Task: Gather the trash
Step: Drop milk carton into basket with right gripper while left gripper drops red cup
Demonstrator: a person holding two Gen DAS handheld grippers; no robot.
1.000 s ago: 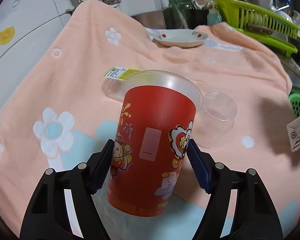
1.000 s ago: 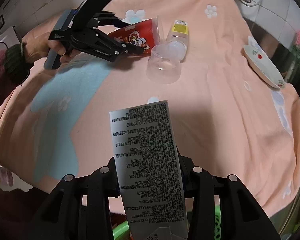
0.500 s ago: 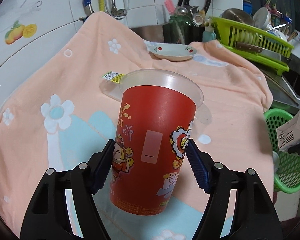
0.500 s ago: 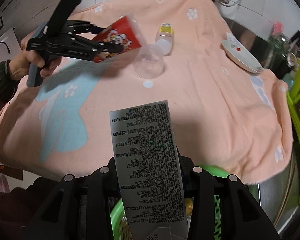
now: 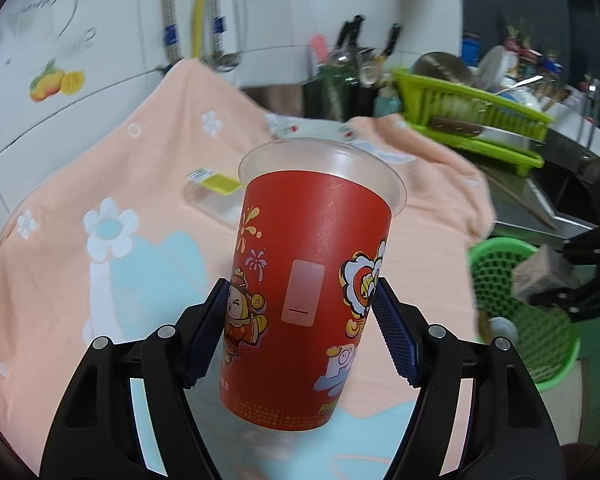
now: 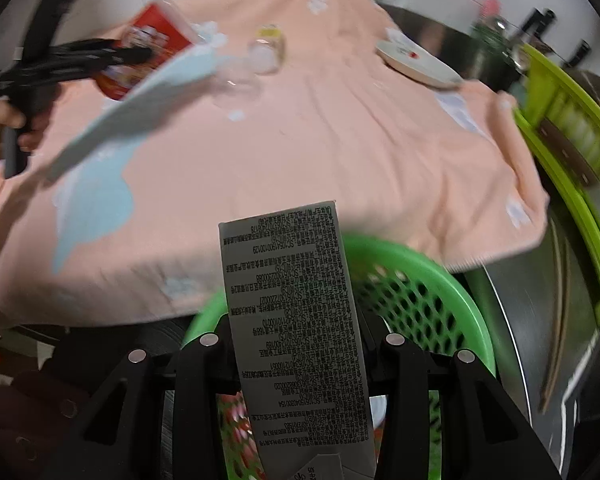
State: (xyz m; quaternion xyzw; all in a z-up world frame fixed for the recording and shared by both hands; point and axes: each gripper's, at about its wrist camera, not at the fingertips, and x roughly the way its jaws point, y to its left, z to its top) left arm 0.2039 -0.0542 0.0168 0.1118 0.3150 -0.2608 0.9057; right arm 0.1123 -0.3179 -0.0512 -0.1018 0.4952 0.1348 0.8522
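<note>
My left gripper (image 5: 300,316) is shut on a red printed plastic cup (image 5: 308,264) and holds it above the peach towel (image 5: 132,184). My right gripper (image 6: 300,344) is shut on a grey carton (image 6: 296,320) with black print and holds it over the green trash basket (image 6: 432,284) beside the table. The basket (image 5: 500,264) and the right gripper with the carton (image 5: 540,272) show at the right of the left wrist view. A clear plastic cup (image 6: 236,80) and a clear bottle with a yellow label (image 6: 268,48) lie on the towel.
A white plate (image 6: 416,60) sits at the far end of the towel. A green dish rack (image 5: 472,112) with dishes stands to the right by the metal sink (image 6: 540,320). Knives and utensils (image 5: 352,60) stand against the tiled wall.
My left gripper has lifted the red cup higher and turned toward the basket. My right gripper has carried the carton off the table edge to above the green basket.
</note>
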